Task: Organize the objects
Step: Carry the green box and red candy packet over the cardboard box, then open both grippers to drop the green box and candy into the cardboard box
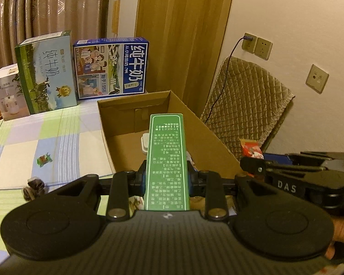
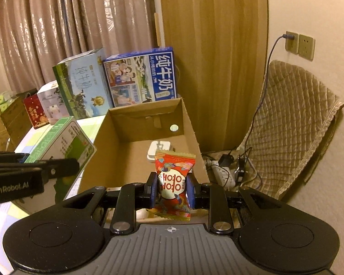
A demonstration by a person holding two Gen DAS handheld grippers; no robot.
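My left gripper (image 1: 167, 174) is shut on a long green box (image 1: 167, 158) that juts forward over the open cardboard box (image 1: 208, 137). In the right wrist view the same green box (image 2: 62, 142) shows at the left, held beside the carton's left wall. My right gripper (image 2: 172, 189) is shut on a red candy packet (image 2: 173, 183), held above the near end of the cardboard box (image 2: 117, 151). A white object (image 2: 157, 151) lies on the carton's floor. In the left wrist view the right gripper (image 1: 254, 166) enters from the right with the red packet (image 1: 251, 150).
Two milk cartons (image 1: 110, 66) and a white box (image 1: 9, 91) stand at the back of the checked tablecloth (image 1: 57, 142). Two small wrapped candies (image 1: 43, 159) lie on the cloth. A quilted chair (image 2: 286, 123) and a power strip (image 2: 222, 171) are to the right.
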